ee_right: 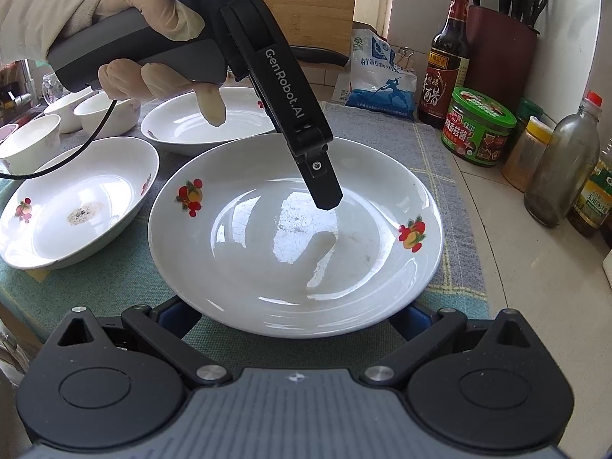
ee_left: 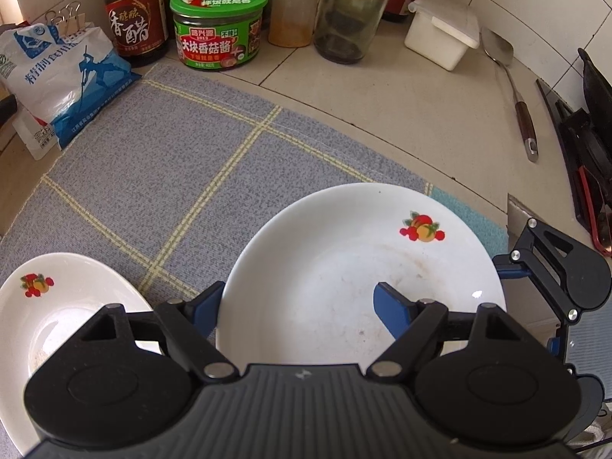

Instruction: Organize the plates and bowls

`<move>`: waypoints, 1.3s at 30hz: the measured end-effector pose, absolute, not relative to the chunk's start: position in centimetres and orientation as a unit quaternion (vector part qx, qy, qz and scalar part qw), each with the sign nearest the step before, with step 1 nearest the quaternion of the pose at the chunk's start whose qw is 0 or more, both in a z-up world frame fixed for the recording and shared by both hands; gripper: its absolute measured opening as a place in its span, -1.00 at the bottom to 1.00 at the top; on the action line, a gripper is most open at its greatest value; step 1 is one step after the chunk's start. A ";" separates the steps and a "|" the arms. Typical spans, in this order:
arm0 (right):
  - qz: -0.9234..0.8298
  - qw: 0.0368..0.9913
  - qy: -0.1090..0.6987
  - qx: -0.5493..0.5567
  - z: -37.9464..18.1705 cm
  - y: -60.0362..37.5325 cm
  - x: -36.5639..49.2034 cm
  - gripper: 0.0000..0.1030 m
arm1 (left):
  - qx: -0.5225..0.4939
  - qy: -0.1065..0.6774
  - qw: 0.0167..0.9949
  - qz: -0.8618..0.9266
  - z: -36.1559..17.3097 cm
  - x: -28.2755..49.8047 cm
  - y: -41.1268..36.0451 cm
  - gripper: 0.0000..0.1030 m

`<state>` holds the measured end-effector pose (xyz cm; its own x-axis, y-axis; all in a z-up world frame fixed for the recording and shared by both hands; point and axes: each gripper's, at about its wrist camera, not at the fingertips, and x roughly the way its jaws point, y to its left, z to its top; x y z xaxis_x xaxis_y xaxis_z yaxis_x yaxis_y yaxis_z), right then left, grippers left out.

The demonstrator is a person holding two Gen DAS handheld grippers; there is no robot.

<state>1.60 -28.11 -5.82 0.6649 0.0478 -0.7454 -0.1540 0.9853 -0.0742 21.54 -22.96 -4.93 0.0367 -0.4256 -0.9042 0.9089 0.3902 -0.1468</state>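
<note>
A large white plate (ee_left: 344,267) (ee_right: 290,244) with fruit decals lies on the checked cloth. My left gripper (ee_left: 298,306) is open, one blue pad outside the plate's left rim and the other over its inside. One of its fingers (ee_right: 323,187) hangs just above the plate's middle, held by a gloved hand (ee_right: 126,4). My right gripper (ee_right: 296,317) stands wide open at the near rim, which hides its fingertips. Its black linkage (ee_left: 554,267) shows at the plate's right edge. A stained smaller plate (ee_right: 76,202) (ee_left: 57,306) lies to the left. Another plate (ee_right: 206,122) and small bowls (ee_right: 103,111) sit behind.
A salt bag (ee_left: 61,76), vinegar bottle (ee_left: 134,11), green jar (ee_left: 218,26), spice jar (ee_left: 292,11) and glass bottle (ee_left: 352,11) line the back wall. A white box (ee_left: 440,34) and a metal spatula (ee_left: 512,88) lie on the tiled counter. A knife block (ee_right: 501,53) stands in the corner.
</note>
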 end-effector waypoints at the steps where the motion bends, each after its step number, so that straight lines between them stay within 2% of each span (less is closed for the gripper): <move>1: 0.056 0.910 0.405 -0.066 -5.8 -28.4 1.9 1.00 | 0.247 0.486 0.677 -0.494 -4.8 21.7 -23.2 0.59; 24: 0.054 0.908 0.410 -0.065 -7.4 -34.8 7.7 1.00 | 0.221 0.472 0.695 -0.496 -6.0 27.7 -29.1 0.58; 39: 0.049 0.906 0.417 -0.054 -7.9 -35.2 8.2 1.00 | 0.221 0.466 0.697 -0.498 -6.6 27.9 -29.6 0.62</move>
<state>8.20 -35.18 -7.89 0.6476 0.0444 -0.7607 -0.1349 0.9892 -0.0572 27.87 -29.62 -6.56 0.0690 -0.4876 -0.8704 0.9005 0.4059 -0.1560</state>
